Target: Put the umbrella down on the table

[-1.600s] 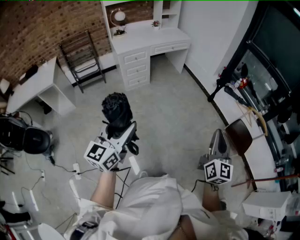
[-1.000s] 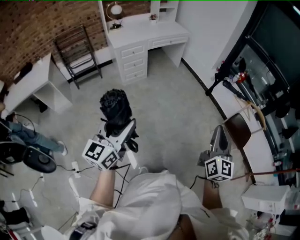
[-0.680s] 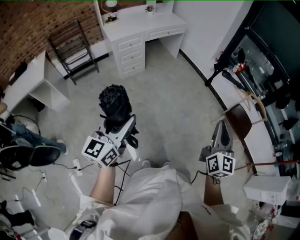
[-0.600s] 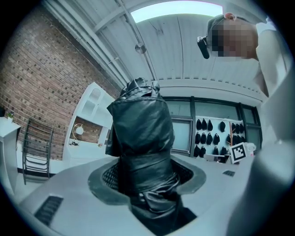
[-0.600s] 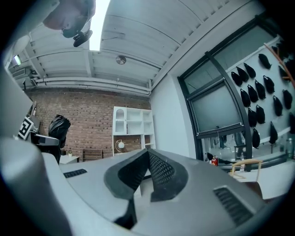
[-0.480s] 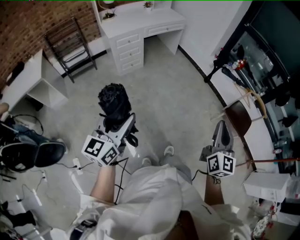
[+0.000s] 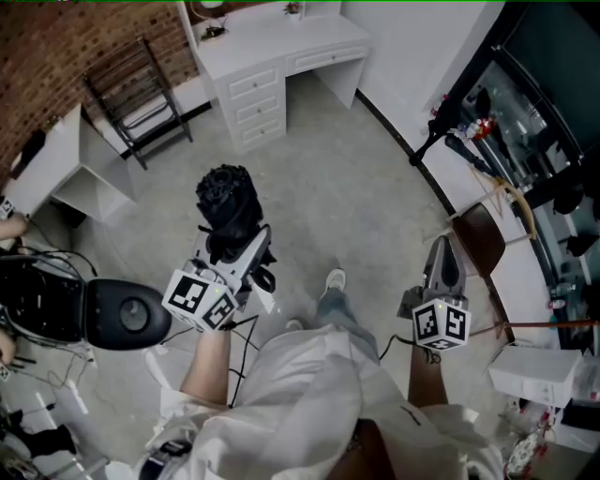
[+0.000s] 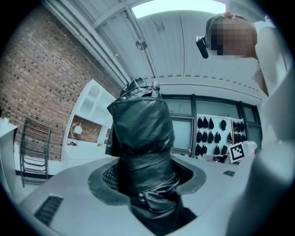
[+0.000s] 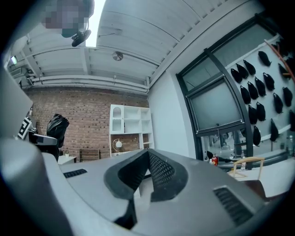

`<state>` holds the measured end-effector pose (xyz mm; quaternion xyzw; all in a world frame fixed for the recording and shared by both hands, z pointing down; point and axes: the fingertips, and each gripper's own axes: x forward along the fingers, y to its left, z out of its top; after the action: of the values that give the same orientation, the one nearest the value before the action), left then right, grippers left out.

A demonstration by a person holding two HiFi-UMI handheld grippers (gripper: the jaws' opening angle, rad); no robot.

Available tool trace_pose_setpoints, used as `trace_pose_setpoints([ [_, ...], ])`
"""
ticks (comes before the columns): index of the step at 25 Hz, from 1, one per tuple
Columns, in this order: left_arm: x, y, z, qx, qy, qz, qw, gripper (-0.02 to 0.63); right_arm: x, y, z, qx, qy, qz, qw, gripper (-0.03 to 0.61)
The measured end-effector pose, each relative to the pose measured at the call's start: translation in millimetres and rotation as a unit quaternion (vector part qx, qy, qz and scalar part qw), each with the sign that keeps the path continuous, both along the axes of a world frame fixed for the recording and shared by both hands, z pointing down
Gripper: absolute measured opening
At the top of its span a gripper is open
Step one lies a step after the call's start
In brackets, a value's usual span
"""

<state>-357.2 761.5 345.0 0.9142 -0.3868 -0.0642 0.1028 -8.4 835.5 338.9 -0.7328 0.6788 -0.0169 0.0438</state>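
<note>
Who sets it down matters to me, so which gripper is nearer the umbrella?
Left. The left gripper is shut on the umbrella, which stands between its jaws; the right gripper, shut and empty, is off to its right, apart.

The head view was evenly and fairly brightly lit from above, with a cool cast and only faint, soft shadows on the grey floor [image 7: 356, 197]; straight lines bowed toward its edges. Both gripper views were strongly fisheyed circles with black, vignetted corners. A ceiling light panel [image 8: 177, 7] burned out to white glare at the top of the left gripper view, and the black umbrella [image 8: 140, 138] caught a dull sheen on its folds. In each, the nearest foreground was soft and out of focus, while the background was fairly sharp.
</note>
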Motion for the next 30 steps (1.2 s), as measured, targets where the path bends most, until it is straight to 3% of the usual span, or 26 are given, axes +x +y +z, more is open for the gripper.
trace_pose_setpoints([
  [16, 94, -146, -5, -0.001, -0.018, 0.006, 0.9998, 0.265, 69, -157, 5, 0.004, -0.015, -0.028, 0.999, 0.018],
  [30, 220, -231, -15, 0.005, -0.024, -0.004, 0.9997, 0.267, 187, -248, 14, 0.004, -0.032, -0.046, 0.998, 0.018],
])
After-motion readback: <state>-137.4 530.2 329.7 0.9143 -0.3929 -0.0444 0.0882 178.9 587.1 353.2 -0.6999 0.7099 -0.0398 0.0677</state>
